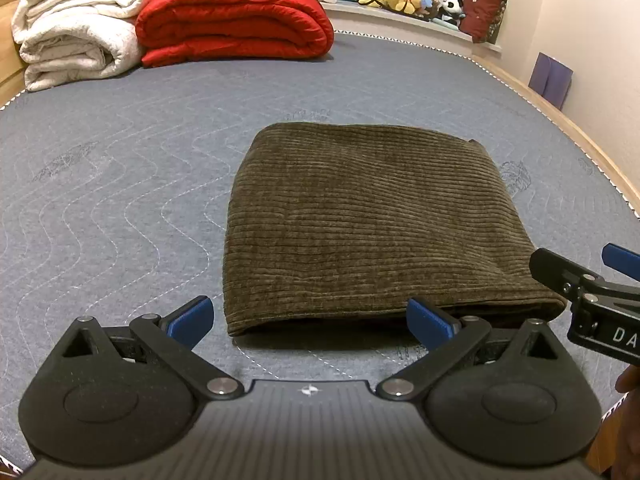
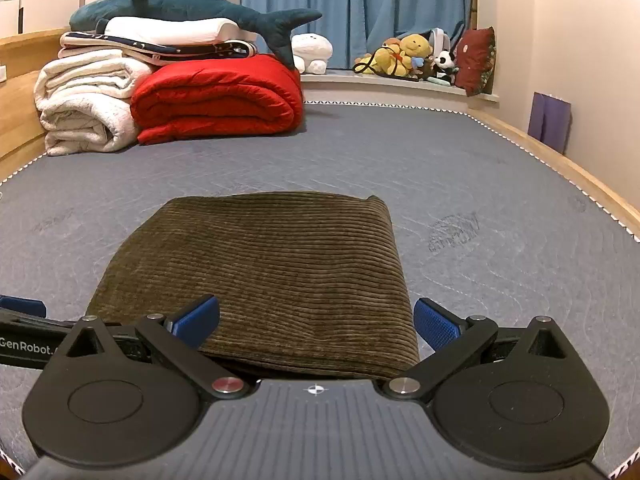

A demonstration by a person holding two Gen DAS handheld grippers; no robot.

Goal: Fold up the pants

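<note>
Brown corduroy pants (image 1: 372, 220) lie folded into a thick rectangle on the grey-blue mattress (image 1: 120, 184). My left gripper (image 1: 310, 322) is open and empty, just in front of the near edge of the pants. My right gripper (image 2: 316, 322) is open, with the near right corner of the pants (image 2: 280, 272) between its blue pads, not pinched. The right gripper also shows at the right edge of the left wrist view (image 1: 592, 296). The left gripper shows at the left edge of the right wrist view (image 2: 24, 332).
A folded red quilt (image 1: 236, 20) and white blankets (image 1: 76, 28) are stacked at the far left of the bed, with a plush shark (image 2: 192, 12) on top. Stuffed toys (image 2: 412, 56) sit on the window ledge. A wooden bed frame (image 1: 560, 120) runs along the right.
</note>
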